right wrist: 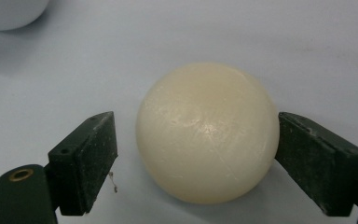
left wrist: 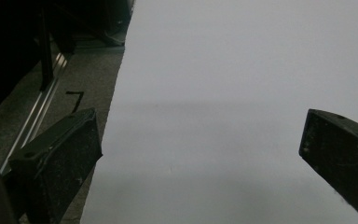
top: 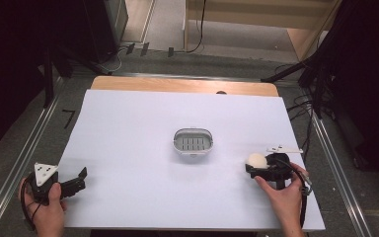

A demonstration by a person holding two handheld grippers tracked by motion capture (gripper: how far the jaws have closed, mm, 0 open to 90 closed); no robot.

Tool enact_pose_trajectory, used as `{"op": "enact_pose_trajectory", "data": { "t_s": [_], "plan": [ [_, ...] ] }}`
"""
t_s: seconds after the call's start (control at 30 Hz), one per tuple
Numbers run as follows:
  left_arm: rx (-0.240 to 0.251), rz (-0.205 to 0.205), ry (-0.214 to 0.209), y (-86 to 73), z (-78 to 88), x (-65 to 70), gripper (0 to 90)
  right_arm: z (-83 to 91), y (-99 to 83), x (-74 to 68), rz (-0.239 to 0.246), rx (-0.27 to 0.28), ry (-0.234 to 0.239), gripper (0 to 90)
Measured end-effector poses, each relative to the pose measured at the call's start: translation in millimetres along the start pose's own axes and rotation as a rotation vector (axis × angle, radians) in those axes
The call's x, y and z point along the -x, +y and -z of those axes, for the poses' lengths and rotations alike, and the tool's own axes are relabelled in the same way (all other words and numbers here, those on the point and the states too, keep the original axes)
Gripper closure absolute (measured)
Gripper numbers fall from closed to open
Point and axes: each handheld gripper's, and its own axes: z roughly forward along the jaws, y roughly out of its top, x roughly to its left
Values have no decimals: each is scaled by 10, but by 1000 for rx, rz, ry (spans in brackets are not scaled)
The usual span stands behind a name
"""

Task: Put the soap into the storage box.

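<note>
— Where is the ball?

— The cream-white ball (right wrist: 207, 133) sits on the white sheet (top: 143, 128) covering the desk (top: 182, 85), toward the right near edge. In the right gripper view it rests between the two black jaws of the right tongs (right wrist: 196, 158). The jaw on the right of that view touches its side; the one on the left stands a little way off, with a sliver of sheet showing between.

— So the right tongs are not clamped on it?

— No, they are released and bracket the ball. From the high view the ball (top: 257, 159) peeks out just ahead of those tongs (top: 261, 167), with the person's right hand (top: 285, 193) behind them.

— And the left tongs?

— The left tongs (top: 81, 178) are near the left near corner, spread wide apart and grasping nothing; bare sheet lies between the jaws in the left gripper view.

— Anything else on the desk?

— A small oval grey basket (top: 192, 140) with a slotted floor, near the middle, well apart from the ball.
</note>
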Motion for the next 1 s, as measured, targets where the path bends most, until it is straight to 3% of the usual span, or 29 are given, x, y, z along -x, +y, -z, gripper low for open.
{"op": "enact_pose_trajectory", "data": {
  "t_s": [0.3, 0.63, 1.0],
  "plan": [
    [-3, -5, 2, 1, -4, 8, 0, -78, -27, -3, -12, -5, -35, 233],
    [-2, -6, 0, 0, -3, 8, 0, -83, -31, 17, -34, -2, -10, 242],
    [-4, -8, 0, 1, -3, 9, 0, -46, 59, -110, 9, 9, -10, 245]
  ]
}}
